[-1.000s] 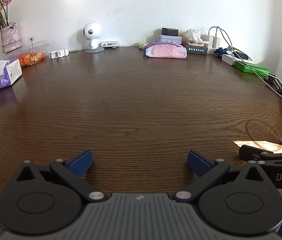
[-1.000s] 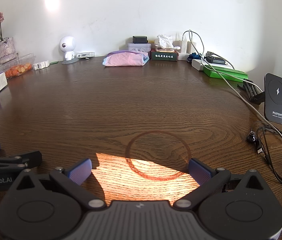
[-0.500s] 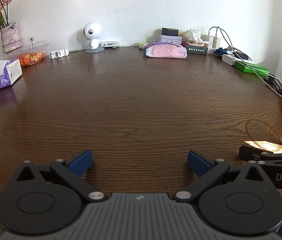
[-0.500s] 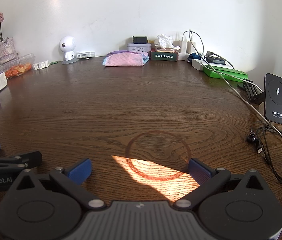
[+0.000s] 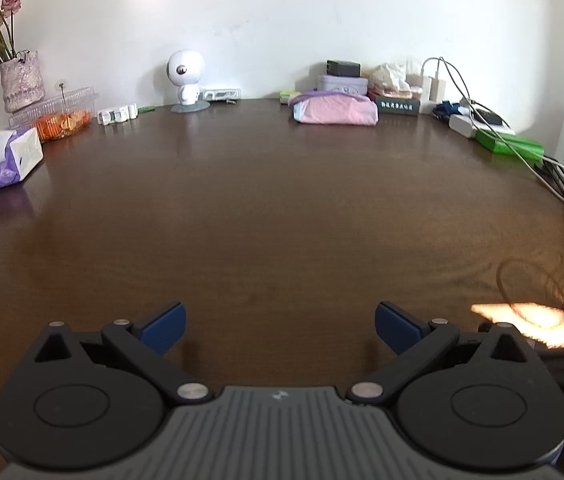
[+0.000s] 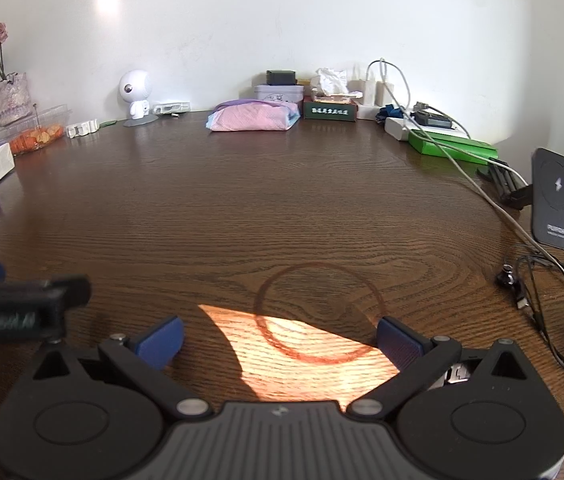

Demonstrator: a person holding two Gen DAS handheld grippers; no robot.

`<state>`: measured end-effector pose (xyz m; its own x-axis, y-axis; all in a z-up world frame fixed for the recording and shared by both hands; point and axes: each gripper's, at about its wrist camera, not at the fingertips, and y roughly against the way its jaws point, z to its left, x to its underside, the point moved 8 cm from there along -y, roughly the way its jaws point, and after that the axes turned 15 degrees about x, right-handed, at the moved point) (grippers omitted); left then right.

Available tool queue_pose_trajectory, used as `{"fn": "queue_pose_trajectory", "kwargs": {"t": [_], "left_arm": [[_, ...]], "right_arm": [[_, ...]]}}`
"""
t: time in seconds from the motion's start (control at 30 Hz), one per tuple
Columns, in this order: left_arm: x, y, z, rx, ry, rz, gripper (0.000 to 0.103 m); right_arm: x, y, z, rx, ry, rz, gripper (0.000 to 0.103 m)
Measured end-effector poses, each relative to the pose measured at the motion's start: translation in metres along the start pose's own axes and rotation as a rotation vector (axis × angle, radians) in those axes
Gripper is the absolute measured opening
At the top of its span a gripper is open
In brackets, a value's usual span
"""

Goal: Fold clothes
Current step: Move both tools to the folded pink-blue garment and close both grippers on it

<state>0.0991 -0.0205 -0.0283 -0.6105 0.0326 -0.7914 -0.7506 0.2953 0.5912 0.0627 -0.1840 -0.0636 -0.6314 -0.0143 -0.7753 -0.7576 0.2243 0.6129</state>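
Blur smears the left gripper (image 5: 280, 322), spread wide like the right gripper (image 6: 280, 338); folded clothes (image 6: 254, 116) lie far off.

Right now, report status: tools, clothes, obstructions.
Left tool open, empty; right tool open, empty. Pink folded clothes at far edge of dark wooden table, untouched. Nothing between tools and clothes; grey cables lie right.

Bright daylight; a sun patch glares on the dark wooden counter (image 6: 282, 208). Left view motion-blurred, fisheye edges bowed.
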Motion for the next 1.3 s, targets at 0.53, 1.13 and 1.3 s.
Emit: {"fn": "queue_pose_trajectory", "kwargs": {"t": [0.53,1.13,1.3], "left_arm": [[-0.214,-0.234,0.072,0.082,-0.02,0.071,0.097],[-0.28,-0.24,0.081,0.353,0.19,-0.019,0.001],[-0.353,-0.096,0.041,0.404,0.096,-0.254,0.001]], "right_arm": [[-0.222,-0.189,-0.016,-0.202,0.094,-0.058,0.103],[-0.313,-0.257,0.03,-0.454,-0.136,0.052,0.005],[-0.376,-0.131,0.003,-0.48,-0.121,-0.173,0.005]]}}
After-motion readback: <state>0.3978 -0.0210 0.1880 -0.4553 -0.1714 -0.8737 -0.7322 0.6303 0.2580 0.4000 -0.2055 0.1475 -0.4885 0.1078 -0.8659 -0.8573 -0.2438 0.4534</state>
